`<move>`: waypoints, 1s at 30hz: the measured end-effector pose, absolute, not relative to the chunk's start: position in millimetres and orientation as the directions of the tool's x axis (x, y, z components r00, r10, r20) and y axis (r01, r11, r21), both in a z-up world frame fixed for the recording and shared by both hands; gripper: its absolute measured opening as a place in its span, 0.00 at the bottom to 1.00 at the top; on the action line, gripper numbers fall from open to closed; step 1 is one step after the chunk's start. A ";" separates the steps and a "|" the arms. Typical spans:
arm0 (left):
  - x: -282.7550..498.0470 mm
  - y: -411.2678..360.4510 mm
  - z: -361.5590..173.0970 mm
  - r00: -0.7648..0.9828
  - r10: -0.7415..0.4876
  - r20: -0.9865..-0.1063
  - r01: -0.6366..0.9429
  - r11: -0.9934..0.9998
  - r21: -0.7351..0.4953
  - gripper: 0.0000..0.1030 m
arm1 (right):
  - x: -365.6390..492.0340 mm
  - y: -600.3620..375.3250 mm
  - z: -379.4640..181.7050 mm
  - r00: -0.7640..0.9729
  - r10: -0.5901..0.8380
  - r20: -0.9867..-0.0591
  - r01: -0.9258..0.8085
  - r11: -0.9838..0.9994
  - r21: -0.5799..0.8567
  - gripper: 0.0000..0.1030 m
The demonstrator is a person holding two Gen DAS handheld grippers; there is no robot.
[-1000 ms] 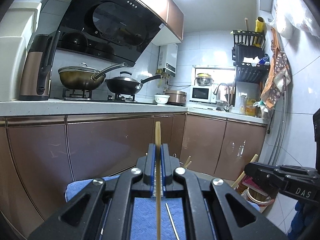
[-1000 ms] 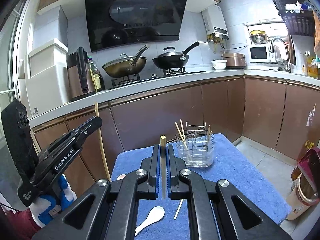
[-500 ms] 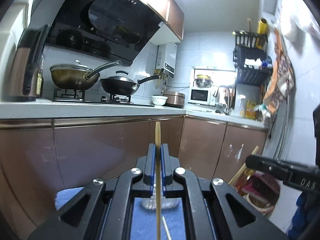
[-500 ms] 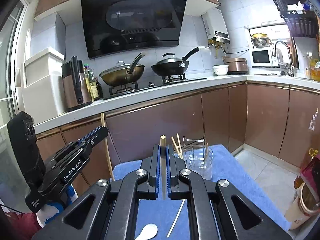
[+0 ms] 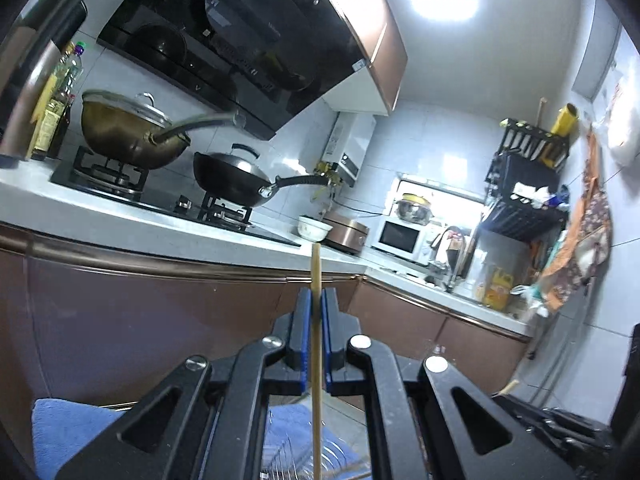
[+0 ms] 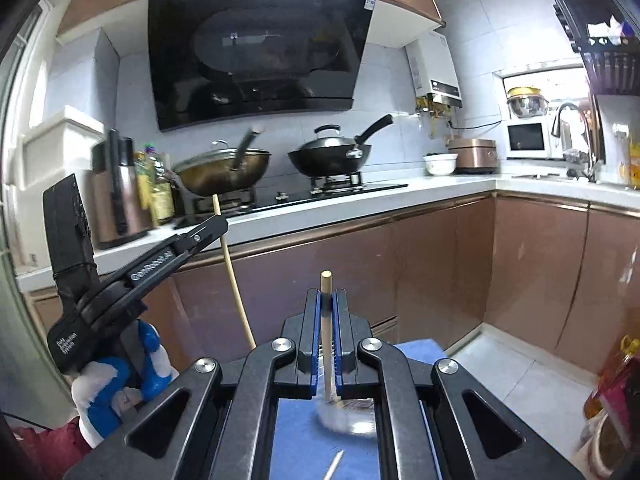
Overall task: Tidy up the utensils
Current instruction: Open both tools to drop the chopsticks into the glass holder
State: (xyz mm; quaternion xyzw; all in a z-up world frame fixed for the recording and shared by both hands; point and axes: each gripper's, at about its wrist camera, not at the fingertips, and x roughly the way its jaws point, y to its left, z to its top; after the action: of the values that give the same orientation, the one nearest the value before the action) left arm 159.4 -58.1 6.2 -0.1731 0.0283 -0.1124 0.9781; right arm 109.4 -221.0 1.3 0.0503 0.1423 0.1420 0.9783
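We've got the left gripper (image 5: 316, 344) clenched on one upright chopstick (image 5: 316, 280) and the right gripper (image 6: 327, 344) on another (image 6: 326, 312), the clear utensil holder (image 6: 352, 416) at 6 o'clock below, so keep both vertical, lower tips in, then release.

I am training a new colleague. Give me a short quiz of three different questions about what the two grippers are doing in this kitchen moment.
1. True or false: the left gripper is open and holds nothing.
2. What does the right gripper hold? A) a white spoon B) a wooden chopstick C) a pan lid
3. Fill in: the cloth below the grippers is ____ in colour.

Key: 1 false, it is shut on a chopstick; 2 B; 3 blue.
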 end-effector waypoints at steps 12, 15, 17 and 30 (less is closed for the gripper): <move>250.9 -87.8 -69.4 0.988 -0.113 -0.100 0.076 0.945 -0.317 0.05 | 197.5 -232.7 -51.8 0.897 0.246 -0.367 -0.207 0.968 0.142 0.05; 262.4 -90.1 -87.3 0.990 -0.088 -0.107 0.050 0.947 -0.317 0.05 | 208.0 -230.7 -68.7 0.885 0.238 -0.400 -0.198 0.970 0.141 0.05; 268.7 -91.4 -99.5 0.989 -0.082 -0.120 0.040 0.947 -0.320 0.06 | 214.9 -229.9 -81.1 0.874 0.234 -0.425 -0.191 0.971 0.142 0.06; 223.7 -66.3 -82.9 0.980 -0.099 -0.175 0.052 0.966 -0.252 0.32 | 176.9 -233.9 -71.1 0.888 0.211 -0.409 -0.161 0.975 0.154 0.18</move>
State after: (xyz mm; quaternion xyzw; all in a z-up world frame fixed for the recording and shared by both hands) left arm 223.7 -66.3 -82.9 -0.1243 0.0937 -0.0382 0.9871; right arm 176.9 -233.9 -71.1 0.0578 0.2168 0.0958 0.9698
